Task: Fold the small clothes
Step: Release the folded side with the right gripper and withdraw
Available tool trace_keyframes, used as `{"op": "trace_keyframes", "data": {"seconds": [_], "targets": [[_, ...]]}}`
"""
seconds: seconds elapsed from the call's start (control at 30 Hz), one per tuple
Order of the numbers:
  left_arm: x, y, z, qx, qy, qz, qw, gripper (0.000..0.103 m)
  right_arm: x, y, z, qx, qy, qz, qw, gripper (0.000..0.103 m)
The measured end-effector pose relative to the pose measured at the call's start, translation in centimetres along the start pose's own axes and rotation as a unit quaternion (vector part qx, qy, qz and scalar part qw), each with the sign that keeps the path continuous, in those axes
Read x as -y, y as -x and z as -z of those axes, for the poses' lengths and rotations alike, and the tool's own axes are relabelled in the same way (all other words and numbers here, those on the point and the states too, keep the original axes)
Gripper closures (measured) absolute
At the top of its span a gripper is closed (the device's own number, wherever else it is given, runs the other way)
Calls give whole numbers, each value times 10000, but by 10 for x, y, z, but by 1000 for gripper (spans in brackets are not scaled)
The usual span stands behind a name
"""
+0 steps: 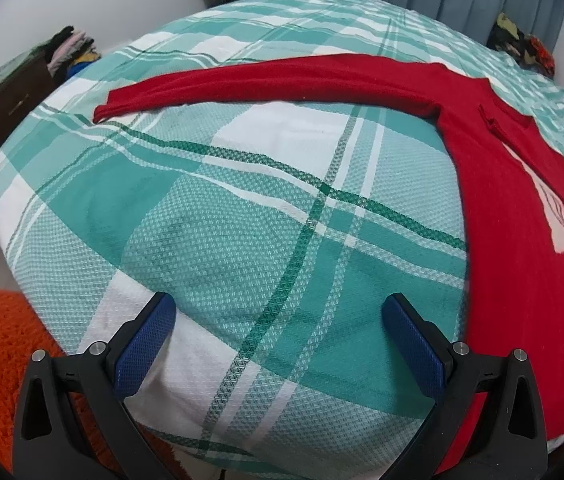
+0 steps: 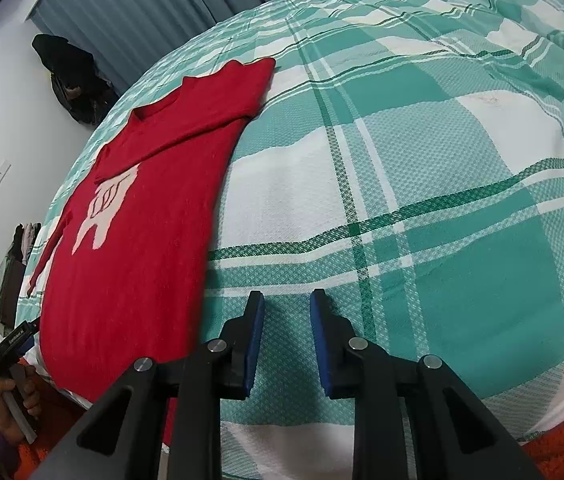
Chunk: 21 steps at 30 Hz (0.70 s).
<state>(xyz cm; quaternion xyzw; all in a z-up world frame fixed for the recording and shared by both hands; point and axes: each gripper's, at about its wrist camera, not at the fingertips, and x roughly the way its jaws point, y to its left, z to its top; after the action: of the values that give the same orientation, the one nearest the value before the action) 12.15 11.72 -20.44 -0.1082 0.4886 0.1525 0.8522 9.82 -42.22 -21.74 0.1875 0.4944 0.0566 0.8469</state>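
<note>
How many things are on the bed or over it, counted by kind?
Red sweater: 1
Claws over the bedspread: 2, the left claw and the right claw, both open and empty
Total: 3

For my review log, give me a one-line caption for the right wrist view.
Right tongs open over the checked bedspread, beside a red sweater with one sleeve folded across.

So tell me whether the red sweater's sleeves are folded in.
Partly: one sleeve lies folded across the red sweater; the other sleeve stretches out over the bedspread.
</note>
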Motion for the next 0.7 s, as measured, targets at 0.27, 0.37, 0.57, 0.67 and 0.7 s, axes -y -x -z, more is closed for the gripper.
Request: {"op": "trace_keyframes", "data": {"seconds": [0.27, 0.37, 0.57, 0.67, 0.7], "targets": [[-3, -2, -2, -50, 55, 101, 9999, 0, -7, -1, 1, 23, 169, 44, 9998, 67], [-3, -1, -2, -64, 1, 98, 9999, 0, -10, -2, 2, 29, 249, 51, 9997, 61], [1, 1, 1, 29, -118, -4, 9999, 0, -15, -3, 3, 44, 375, 81, 9993, 55], [-2, 0, 1, -7, -69, 85, 9999, 0, -16, -3, 3, 53, 404, 81, 9991, 53], [-2, 1, 0, -25, -50, 113, 9999, 0, -16, -3, 3, 56, 406, 76, 9991, 53]]}}
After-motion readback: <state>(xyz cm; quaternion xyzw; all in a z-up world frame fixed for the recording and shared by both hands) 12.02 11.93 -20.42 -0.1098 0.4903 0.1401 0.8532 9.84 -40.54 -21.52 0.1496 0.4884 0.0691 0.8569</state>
